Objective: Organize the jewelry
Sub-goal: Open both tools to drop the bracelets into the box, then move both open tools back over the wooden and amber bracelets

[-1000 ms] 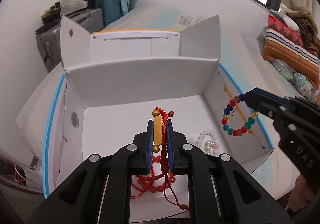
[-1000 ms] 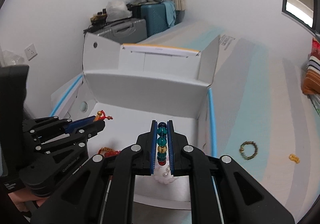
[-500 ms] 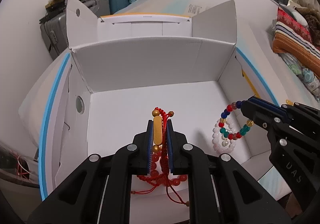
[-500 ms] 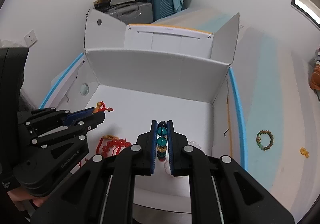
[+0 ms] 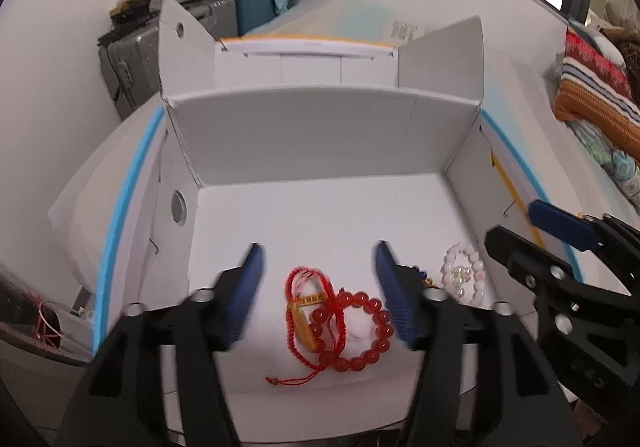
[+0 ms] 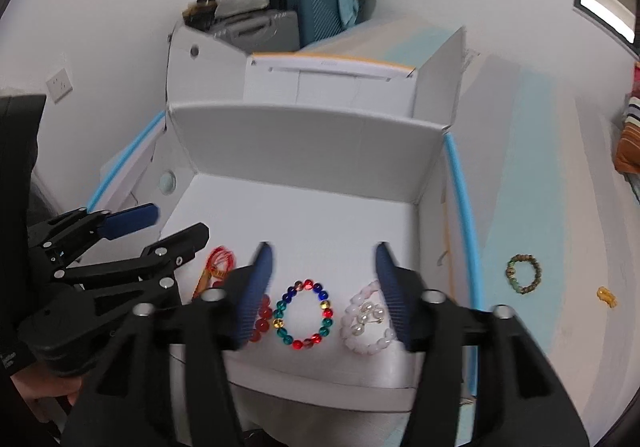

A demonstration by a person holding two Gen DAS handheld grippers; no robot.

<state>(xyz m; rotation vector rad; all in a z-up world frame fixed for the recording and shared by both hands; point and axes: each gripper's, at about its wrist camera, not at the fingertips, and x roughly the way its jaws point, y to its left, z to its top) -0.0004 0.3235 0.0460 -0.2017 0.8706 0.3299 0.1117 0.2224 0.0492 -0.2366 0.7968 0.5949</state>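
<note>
1. The left gripper (image 5: 318, 287) is seen with its jaws spread wide, having just been opening; nothing is gripped.
2. Below and between its fingers, a red cord bracelet (image 5: 308, 299) with a gold bar lies on the floor of the white box (image 5: 320, 135), overlapped by a red bead bracelet (image 5: 360, 331).
3. The right gripper (image 6: 324, 287) is likewise parted, its jaws having just been opening, and nothing is held.
4. A multicoloured bead bracelet (image 6: 305, 314) lies flat on the box floor between its fingers, free of both pads.
5. A pale pink bracelet (image 6: 366, 321) is found just beside it, partly hidden by the right finger.
6. Outside the box, on the tabletop (image 6: 532, 183), a green-brown bracelet (image 6: 523, 273) and a small yellow piece (image 6: 606, 296) are left well apart from the rest.
</note>
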